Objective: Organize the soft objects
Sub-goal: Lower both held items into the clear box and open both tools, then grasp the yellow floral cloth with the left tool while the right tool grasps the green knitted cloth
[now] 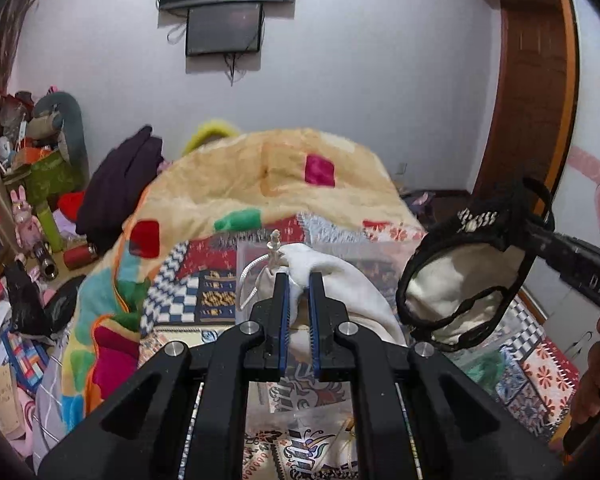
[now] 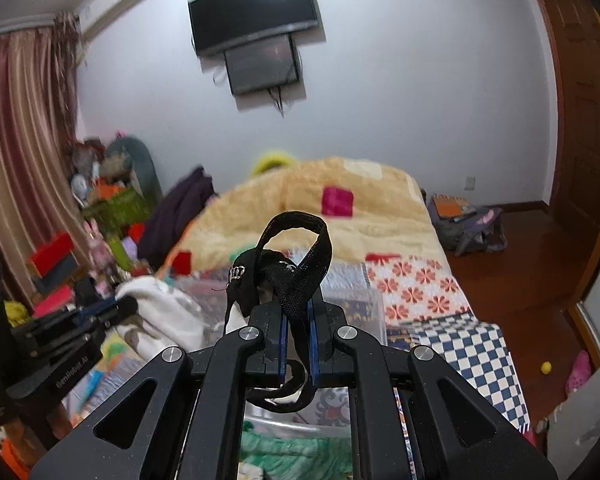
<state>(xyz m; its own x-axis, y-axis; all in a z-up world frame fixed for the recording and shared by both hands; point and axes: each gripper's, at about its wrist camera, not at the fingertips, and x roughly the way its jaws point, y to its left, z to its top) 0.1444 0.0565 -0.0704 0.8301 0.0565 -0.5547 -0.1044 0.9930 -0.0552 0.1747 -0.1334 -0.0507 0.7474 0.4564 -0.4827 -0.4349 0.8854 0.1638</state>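
My left gripper (image 1: 299, 280) is shut on a white drawstring cloth bag (image 1: 340, 280), held up over the bed. It also shows in the right wrist view (image 2: 160, 312), with the left gripper (image 2: 112, 308) at the left. My right gripper (image 2: 299, 300) is shut on the black straps of a black-and-cream fabric item (image 2: 296, 256). In the left wrist view that item (image 1: 460, 272) hangs from the right gripper (image 1: 532, 228) just right of the white bag. A clear plastic box (image 2: 352, 304) sits on the bed below both.
A plush yellow blanket with coloured squares (image 1: 260, 184) is heaped on the patterned bed (image 2: 452, 320). Toys and clutter (image 1: 40, 184) crowd the left side. A green cloth (image 2: 292, 452) lies inside the box. A wooden door (image 2: 580, 120) stands at the right.
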